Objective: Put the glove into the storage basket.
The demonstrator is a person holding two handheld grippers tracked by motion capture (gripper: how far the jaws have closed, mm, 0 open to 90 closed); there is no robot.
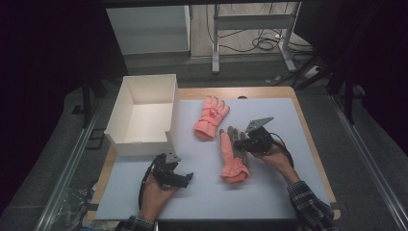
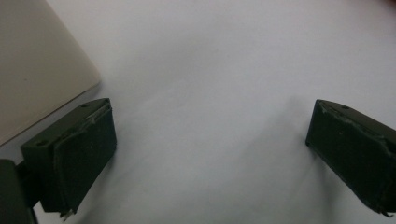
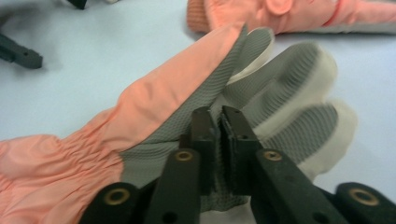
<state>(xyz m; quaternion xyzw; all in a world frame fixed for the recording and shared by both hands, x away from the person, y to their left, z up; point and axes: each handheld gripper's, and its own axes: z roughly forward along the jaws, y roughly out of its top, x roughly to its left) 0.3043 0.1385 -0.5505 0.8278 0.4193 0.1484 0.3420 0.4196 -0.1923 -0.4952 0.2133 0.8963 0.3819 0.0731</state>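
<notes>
Here, right gripper [image 3: 219, 123] jaws nearly together, pinching a fold of grey palm fabric on the near glove [image 3: 154, 126]. Left gripper [image 2: 210, 149] jaws spread wide over bare white mat [image 2: 210, 56], nothing between. Near glove at table centre, cuff toward six o'clock; second glove [image 1: 210, 117] at twelve o'clock from it; white box [image 1: 144, 113] at ten o'clock.

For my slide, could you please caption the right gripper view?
Right tongs pinching the grey palm fabric of the near pink glove, its mate lying beyond on the white mat.
</notes>
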